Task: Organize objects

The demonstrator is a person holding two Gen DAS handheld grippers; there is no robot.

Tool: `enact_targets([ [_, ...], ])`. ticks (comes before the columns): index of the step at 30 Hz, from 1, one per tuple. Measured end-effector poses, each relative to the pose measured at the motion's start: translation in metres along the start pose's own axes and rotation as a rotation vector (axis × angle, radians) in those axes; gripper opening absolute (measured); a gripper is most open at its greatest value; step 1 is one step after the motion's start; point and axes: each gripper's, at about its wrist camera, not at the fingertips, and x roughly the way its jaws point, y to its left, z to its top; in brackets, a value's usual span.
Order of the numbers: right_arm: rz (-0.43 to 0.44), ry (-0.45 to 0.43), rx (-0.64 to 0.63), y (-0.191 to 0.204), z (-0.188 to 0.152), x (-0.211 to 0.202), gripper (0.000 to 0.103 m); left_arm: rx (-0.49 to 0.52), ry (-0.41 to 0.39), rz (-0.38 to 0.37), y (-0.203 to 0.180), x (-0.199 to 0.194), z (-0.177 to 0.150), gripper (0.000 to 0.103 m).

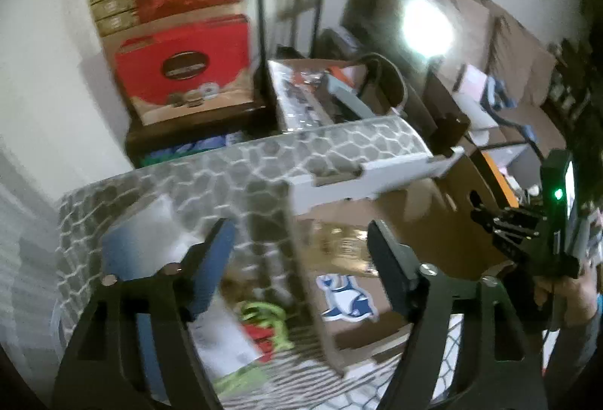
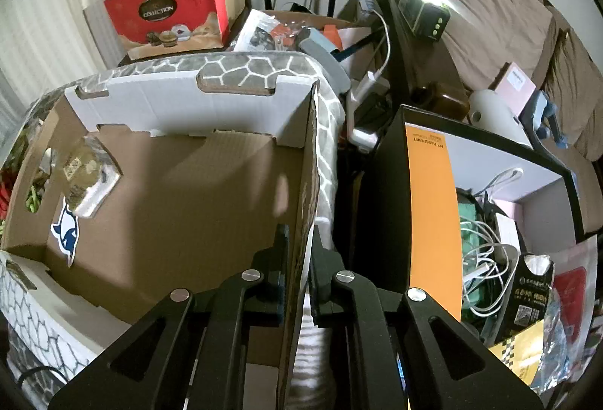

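Observation:
A cardboard box [image 2: 181, 191] with a grey stone-pattern outside and a blue dolphin sticker [image 2: 66, 234] lies open. My right gripper [image 2: 300, 251] is shut on the box's right wall [image 2: 301, 206]. A small wrapped packet [image 2: 88, 176] rests inside at the left. In the left wrist view my left gripper [image 1: 301, 251] is open and astride the box's left wall [image 1: 297, 251]; the sticker [image 1: 348, 300] shows between the fingers. The right gripper [image 1: 527, 225] shows at the far right.
Red gift boxes [image 2: 169, 14] are stacked on a dark stand at the back left. A black box [image 2: 490, 221] with an orange folder and white cables stands to the right. A lamp [image 2: 426, 6] and a brown sofa [image 2: 508, 14] lie behind. Green and red items [image 1: 264, 323] sit left of the box.

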Motion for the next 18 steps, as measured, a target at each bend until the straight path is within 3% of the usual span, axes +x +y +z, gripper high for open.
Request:
enact_targets([
  [1,0.0,0.0,-0.001,0.0,0.0,0.0,0.008,-0.018,-0.002,0.013,0.01,-0.004,0.0,0.083],
  [9,0.005,0.012,0.003,-0.002,-0.003,0.004,0.008,-0.169,0.089,0.083,0.094,0.001,-0.021,0.084],
  [18,0.006,0.01,-0.001,-0.002,-0.004,0.004,0.008,-0.254,0.15,0.088,0.13,0.018,-0.046,0.084],
])
